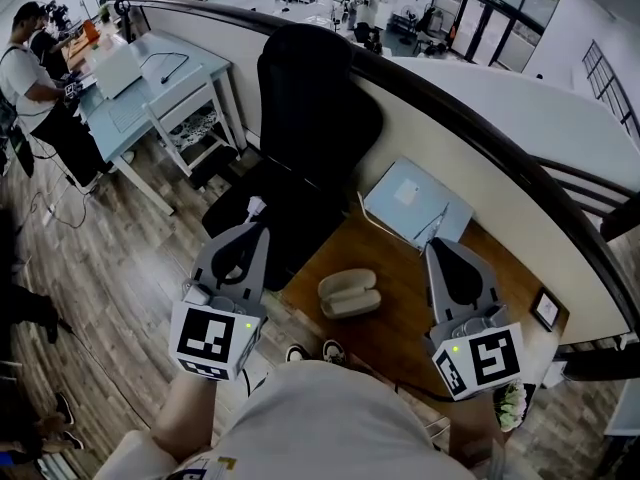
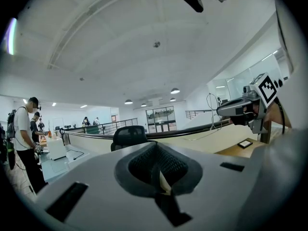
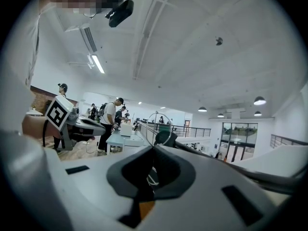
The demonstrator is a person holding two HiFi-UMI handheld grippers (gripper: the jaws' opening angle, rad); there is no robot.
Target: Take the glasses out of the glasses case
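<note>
Glasses case [image 1: 348, 293] lies on counter [image 1: 400, 328], looks closed, no glasses visible. My left gripper [image 1: 252, 218] at its 10 o'clock, right gripper [image 1: 436, 253] at 2, both pressed together, empty. If glasses are inside: spread jaws before descending, pin base, lift lid at seam.

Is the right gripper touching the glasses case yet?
Apart. The head view shows bare wooden desk between the right gripper and the glasses case. The right gripper view shows its jaws shut with no case at them.
</note>
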